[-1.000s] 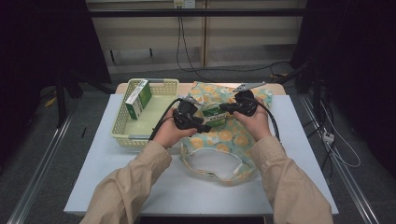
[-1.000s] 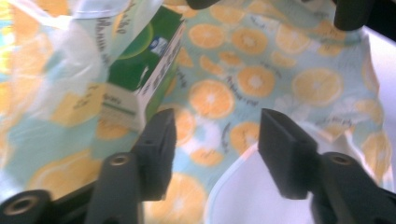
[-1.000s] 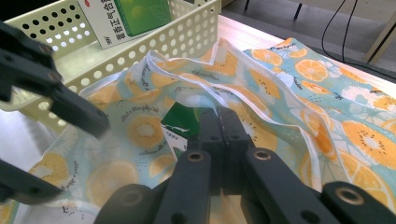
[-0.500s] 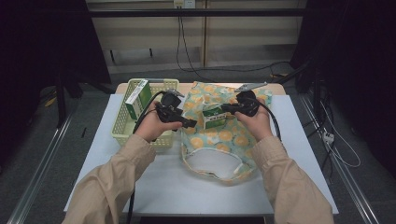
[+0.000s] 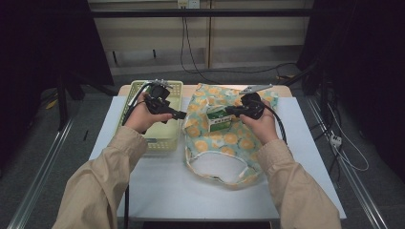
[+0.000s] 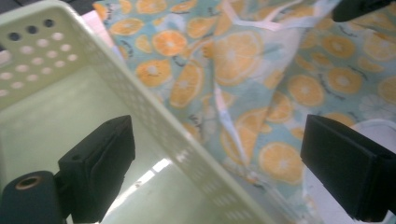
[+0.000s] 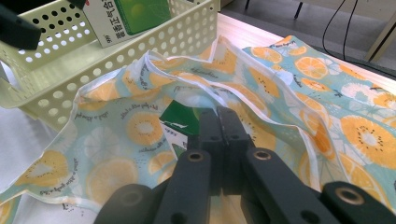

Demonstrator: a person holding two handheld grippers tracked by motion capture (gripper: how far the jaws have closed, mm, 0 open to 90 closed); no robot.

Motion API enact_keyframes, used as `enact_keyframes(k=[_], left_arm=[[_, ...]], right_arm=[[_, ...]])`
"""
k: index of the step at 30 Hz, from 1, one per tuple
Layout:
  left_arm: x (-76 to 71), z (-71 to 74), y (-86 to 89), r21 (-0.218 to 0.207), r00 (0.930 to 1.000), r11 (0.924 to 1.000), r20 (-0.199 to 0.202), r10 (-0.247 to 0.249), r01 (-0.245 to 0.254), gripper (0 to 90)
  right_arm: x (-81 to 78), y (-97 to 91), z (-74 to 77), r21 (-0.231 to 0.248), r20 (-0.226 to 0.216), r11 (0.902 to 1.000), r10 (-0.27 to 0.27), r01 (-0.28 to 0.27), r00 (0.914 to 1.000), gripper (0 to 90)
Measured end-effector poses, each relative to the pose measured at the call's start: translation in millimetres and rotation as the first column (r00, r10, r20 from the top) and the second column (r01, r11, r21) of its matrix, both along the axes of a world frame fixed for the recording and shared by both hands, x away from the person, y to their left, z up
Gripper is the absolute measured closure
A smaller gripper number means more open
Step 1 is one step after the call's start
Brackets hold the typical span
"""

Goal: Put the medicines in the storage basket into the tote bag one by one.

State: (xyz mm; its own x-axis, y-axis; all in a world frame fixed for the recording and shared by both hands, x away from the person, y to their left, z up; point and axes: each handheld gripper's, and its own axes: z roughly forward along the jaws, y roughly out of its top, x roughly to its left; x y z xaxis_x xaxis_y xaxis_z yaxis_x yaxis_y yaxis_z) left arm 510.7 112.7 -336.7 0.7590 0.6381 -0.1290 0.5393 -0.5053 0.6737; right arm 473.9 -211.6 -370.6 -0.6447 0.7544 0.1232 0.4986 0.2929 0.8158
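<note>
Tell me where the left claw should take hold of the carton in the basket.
Grip the carton by its upper end, coming down from above. It stands leaning in the basket, whose perforated walls would likely block a sideways approach. The left claw, whose jaws have just been opening with nothing between them, looks wide enough to span it.

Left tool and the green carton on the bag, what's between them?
In the high view, the basket's right wall and the bag's near-side cloth lie between the left tool and the carton.
</note>
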Motion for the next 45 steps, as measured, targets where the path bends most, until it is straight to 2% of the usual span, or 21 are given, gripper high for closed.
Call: enact_keyframes(k=[1,3,8,16,23,25,28,30,32,35,38,39,40,41,42,44,45], left_arm=[[0.8,0.3,1.6,0.009,1.0000,1.0000,0.008,0.003,-0.004,8.9],[2.4,1.4,4.9,-0.011,0.9997,0.9997,0.008,0.023,-0.023,7.5],[9.4,2.4,18.0,-0.008,0.9984,0.9984,0.002,0.056,-0.056,8.6],[19.7,8.6,37.1,0.024,0.9963,0.9961,0.017,0.085,-0.085,11.3],[28.2,14.2,49.0,0.034,0.9907,0.9909,0.044,0.129,-0.130,13.4],[31.5,15.0,53.5,0.043,0.9907,0.9906,0.046,0.128,-0.130,14.7],[36.2,15.7,60.6,0.044,0.9861,0.9866,0.062,0.154,-0.157,16.6],[41.4,15.6,69.1,0.057,0.9808,0.9811,0.074,0.181,-0.185,17.0],[47.5,13.7,79.6,0.089,0.9733,0.9719,0.095,0.209,-0.218,17.4],[57.6,5.2,94.5,0.089,0.9591,0.9577,0.099,0.265,-0.274,17.4],[65.3,-4.6,99.3,0.108,0.9538,0.9493,0.091,0.286,-0.295,17.4],[67.8,-7.3,100.0,0.125,0.9509,0.9448,0.106,0.291,-0.303,18.0],[70.1,-10.2,100.1,0.126,0.9489,0.9432,0.114,0.294,-0.308,18.9],[72.5,-13.2,100.1,0.127,0.9527,0.9462,0.104,0.286,-0.297,18.8],[74.6,-16.2,99.8,0.137,0.9522,0.9435,0.094,0.291,-0.301,19.7],[78.5,-22.5,99.6,0.170,0.9453,0.9304,0.088,0.314,-0.325,20.5],[79.9,-25.2,99.5,0.181,0.9468,0.9293,0.074,0.313,-0.322,22.3]], right_arm=[[0.0,0.0,-0.4,0.000,-0.001,1.0000,0.000,0.000,1.0000,90.0],[-0.1,0.2,-0.8,0.001,0.000,1.0000,0.000,0.000,1.0000,90.0],[-0.2,0.1,-0.1,-0.001,0.000,1.0000,0.000,0.000,1.0000,90.0],[-0.3,-4.2,0.6,0.002,0.001,1.0000,-0.006,0.006,1.0000,90.0],[0.2,-3.7,-0.3,0.005,-0.001,1.0000,-0.004,0.004,1.0000,90.0],[0.5,-3.7,-0.6,0.007,-0.001,1.0000,-0.002,0.002,1.0000,90.0],[1.0,-4.1,-1.1,0.011,-0.003,0.9999,-0.002,0.002,1.0000,90.0],[1.1,-5.0,-0.7,0.009,-0.002,1.0000,-0.001,0.001,1.0000,90.0],[1.3,-6.9,-0.2,0.013,0.000,0.9999,-0.001,0.001,1.0000,90.0],[2.7,-10.2,-0.5,0.021,-0.003,0.9997,-0.008,0.008,1.0000,90.0],[3.8,-12.6,-0.3,0.038,-0.004,0.9992,-0.012,0.012,0.9999,90.0],[4.0,-12.7,-0.3,0.034,-0.005,0.9993,-0.013,0.013,0.9999,90.0],[4.1,-12.9,-0.5,0.034,-0.007,0.9993,-0.012,0.012,0.9999,90.0],[4.1,-13.1,-0.7,0.036,-0.009,0.9993,-0.011,0.012,0.9999,90.0],[4.4,-13.4,-0.9,0.037,-0.009,0.9992,-0.011,0.011,0.9999,90.0],[4.9,-14.0,-0.9,0.047,-0.009,0.9989,-0.009,0.009,0.9999,90.0],[4.9,-14.1,-0.6,0.047,-0.009,0.9989,-0.009,0.009,0.9999,90.0]])
